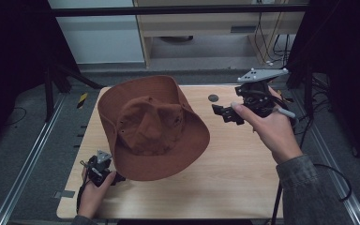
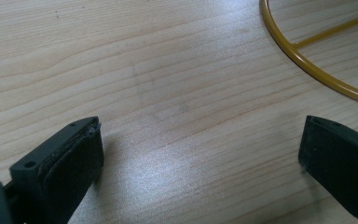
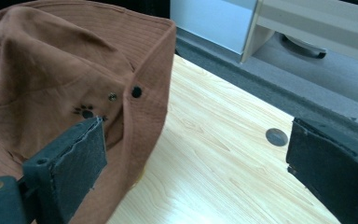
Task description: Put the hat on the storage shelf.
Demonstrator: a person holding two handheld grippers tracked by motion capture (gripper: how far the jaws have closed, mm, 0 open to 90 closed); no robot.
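Centrally, rust-brown wide-brimmed cloth hat [image 1: 152,126] lies crown-up on light wooden bench [image 1: 234,164], brim overhanging left tool [image 1: 117,177]. Left tool: jaws spread wide, low over bare wood, thin yellow wire ring [image 2: 307,65] ahead. Right tool [image 1: 226,113]: held above bench right of hat, jaws spread, nothing between; small dark round disc [image 3: 277,136] beyond.

Lab recording bay: wooden table [image 1: 225,159], black curtains [image 1: 9,56], aluminium rails [image 1: 26,159], loose cables [image 1: 267,42].
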